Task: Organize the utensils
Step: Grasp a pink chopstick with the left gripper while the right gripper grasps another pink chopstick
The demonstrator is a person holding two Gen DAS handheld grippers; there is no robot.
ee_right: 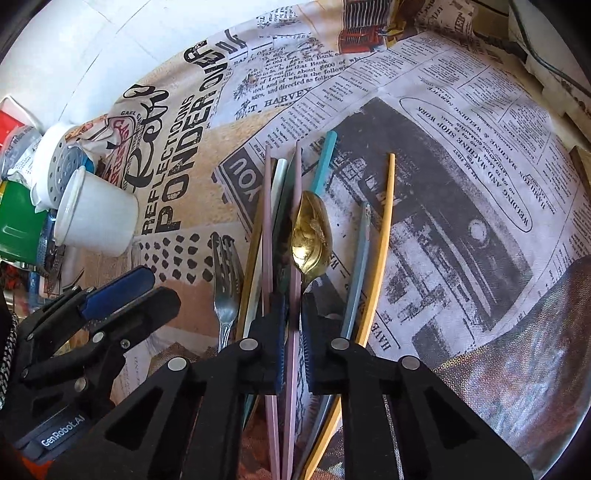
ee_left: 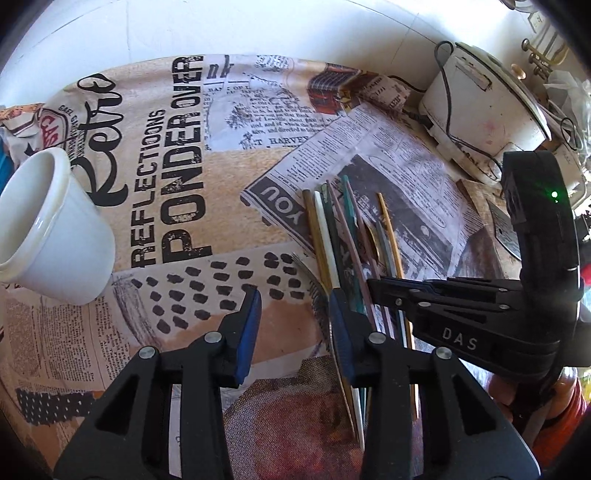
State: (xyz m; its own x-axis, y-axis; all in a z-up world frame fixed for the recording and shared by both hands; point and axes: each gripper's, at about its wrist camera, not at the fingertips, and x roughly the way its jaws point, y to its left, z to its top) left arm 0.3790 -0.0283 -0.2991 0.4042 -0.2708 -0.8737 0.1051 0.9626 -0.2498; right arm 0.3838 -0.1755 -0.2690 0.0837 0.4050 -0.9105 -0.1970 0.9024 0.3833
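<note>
Several chopsticks [ee_left: 334, 229] in pink, white, teal, yellow and green lie in a loose pile on the newspaper-print tablecloth [ee_left: 177, 166]. A gold spoon [ee_right: 311, 236] and a steel fork [ee_right: 225, 280] lie among them. My right gripper [ee_right: 293, 306] is shut on a pink chopstick [ee_right: 295, 258] at the near end of the pile; it also shows in the left wrist view [ee_left: 376, 286]. My left gripper [ee_left: 293, 306] is open and empty just left of the pile; it also shows in the right wrist view [ee_right: 136, 291]. A white cup [ee_left: 51, 229] lies tilted at left.
A white rice cooker [ee_left: 484, 110] with its cord stands at the back right. A white perforated holder [ee_right: 55, 166], a green container [ee_right: 18, 221] and other clutter sit at the far left in the right wrist view. A white tiled wall [ee_left: 258, 26] runs behind the table.
</note>
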